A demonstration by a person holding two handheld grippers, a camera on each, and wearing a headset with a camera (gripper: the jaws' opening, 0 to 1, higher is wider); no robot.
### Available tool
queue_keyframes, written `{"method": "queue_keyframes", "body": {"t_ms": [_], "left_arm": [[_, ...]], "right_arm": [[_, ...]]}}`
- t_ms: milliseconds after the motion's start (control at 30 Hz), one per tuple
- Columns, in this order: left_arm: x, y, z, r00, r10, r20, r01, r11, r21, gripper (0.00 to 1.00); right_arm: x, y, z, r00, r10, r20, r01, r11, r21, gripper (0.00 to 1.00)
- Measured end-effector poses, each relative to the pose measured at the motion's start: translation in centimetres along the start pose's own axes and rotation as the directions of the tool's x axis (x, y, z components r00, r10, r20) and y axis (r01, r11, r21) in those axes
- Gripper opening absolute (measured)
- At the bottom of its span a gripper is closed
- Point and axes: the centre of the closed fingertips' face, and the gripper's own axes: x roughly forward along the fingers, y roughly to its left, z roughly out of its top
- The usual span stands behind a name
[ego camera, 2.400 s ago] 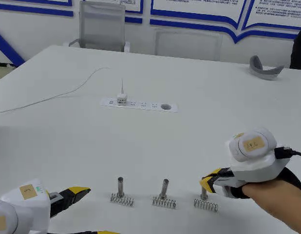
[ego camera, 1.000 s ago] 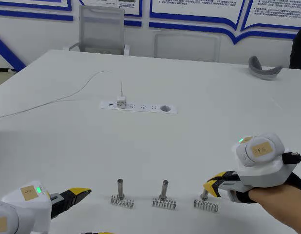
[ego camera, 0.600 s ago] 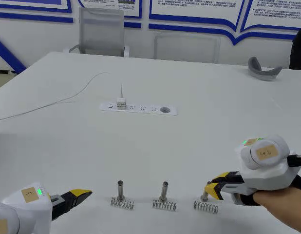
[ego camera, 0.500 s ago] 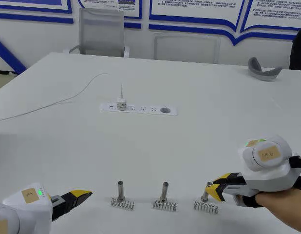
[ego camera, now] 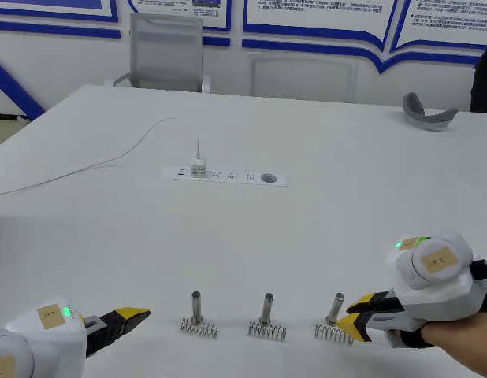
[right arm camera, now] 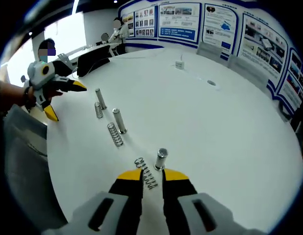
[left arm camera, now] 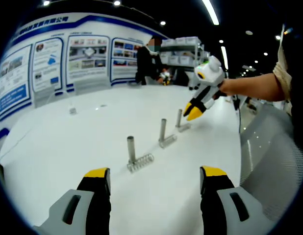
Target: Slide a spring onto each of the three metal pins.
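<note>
The right hand-held gripper (right arm camera: 152,177), jaws narrowly parted and holding nothing, hovers just behind the nearest spring (right arm camera: 145,172), which lies flat on the counter (right arm camera: 215,127) beside its pin (right arm camera: 162,157). The left hand-held gripper (left arm camera: 155,175) gapes wide, apart from the leftmost spring (left arm camera: 140,163).

Premises: office-type meeting or training room. Evidence: large white bench (ego camera: 322,228) with a recessed power strip (ego camera: 226,176), a grey office chair (ego camera: 165,46) at its far edge, blue-bordered information boards (ego camera: 317,11) along the walls, shelving (left arm camera: 188,46) with boxes, ceiling strip lights (left arm camera: 210,11).
</note>
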Motion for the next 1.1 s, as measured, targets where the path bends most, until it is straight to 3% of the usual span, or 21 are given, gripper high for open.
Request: {"method": "queue_keyframes", "body": {"t_ms": [367, 1100], "left_arm": [[0.2, 0.1, -0.3, 1.0000, 0.000, -0.005, 0.000, 1.000, -0.009, 0.75], [0.4, -0.1, -0.6, 1.0000, -0.007, -0.007, 0.007, 1.000, -0.017, 0.75]], "right_arm": [[1.2, 0.7, -1.5, 0.9963, 0.060, -0.061, -0.062, 0.998, -0.033, 0.16], [1.5, 1.7, -3.0, 0.9844, 0.094, -0.149, -0.109, 0.990, -0.095, 0.13]]}}
